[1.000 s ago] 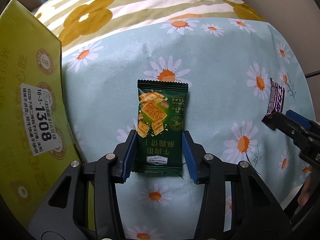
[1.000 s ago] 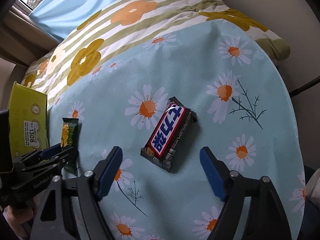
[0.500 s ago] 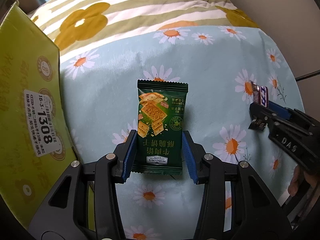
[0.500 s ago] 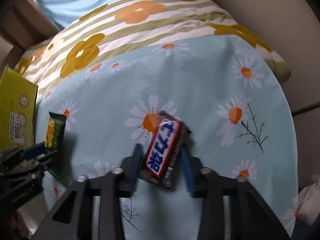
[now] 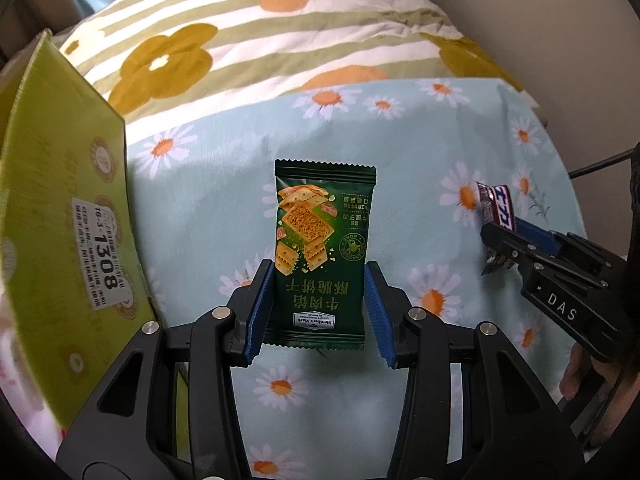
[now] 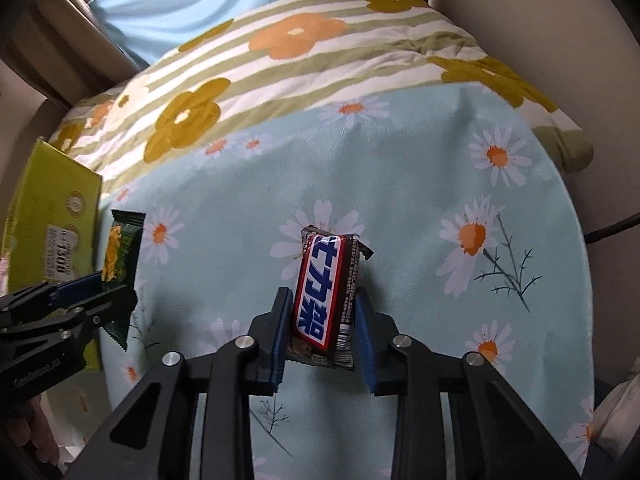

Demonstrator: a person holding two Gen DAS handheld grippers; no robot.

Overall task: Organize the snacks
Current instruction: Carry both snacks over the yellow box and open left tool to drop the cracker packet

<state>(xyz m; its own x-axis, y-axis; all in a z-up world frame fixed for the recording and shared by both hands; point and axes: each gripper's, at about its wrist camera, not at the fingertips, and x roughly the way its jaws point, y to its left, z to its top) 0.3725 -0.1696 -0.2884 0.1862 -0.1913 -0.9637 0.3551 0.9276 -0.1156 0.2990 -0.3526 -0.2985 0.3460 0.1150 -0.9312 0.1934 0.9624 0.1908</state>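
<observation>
Two handheld grippers each clamp a snack above a daisy-print cloth [image 6: 420, 184]. The left gripper [image 5: 320, 304] pinches a dark green cracker packet [image 5: 322, 252] beside a yellow-green cardboard box [image 5: 60, 200]. The right gripper [image 6: 320, 332] squeezes a chocolate bar [image 6: 326, 296], raised off the cloth.

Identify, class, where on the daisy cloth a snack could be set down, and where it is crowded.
Free: the daisy cloth between the chocolate bar and striped quilt, and rightward. Crowded: the left, where the green cracker packet nears the yellow box.
</observation>
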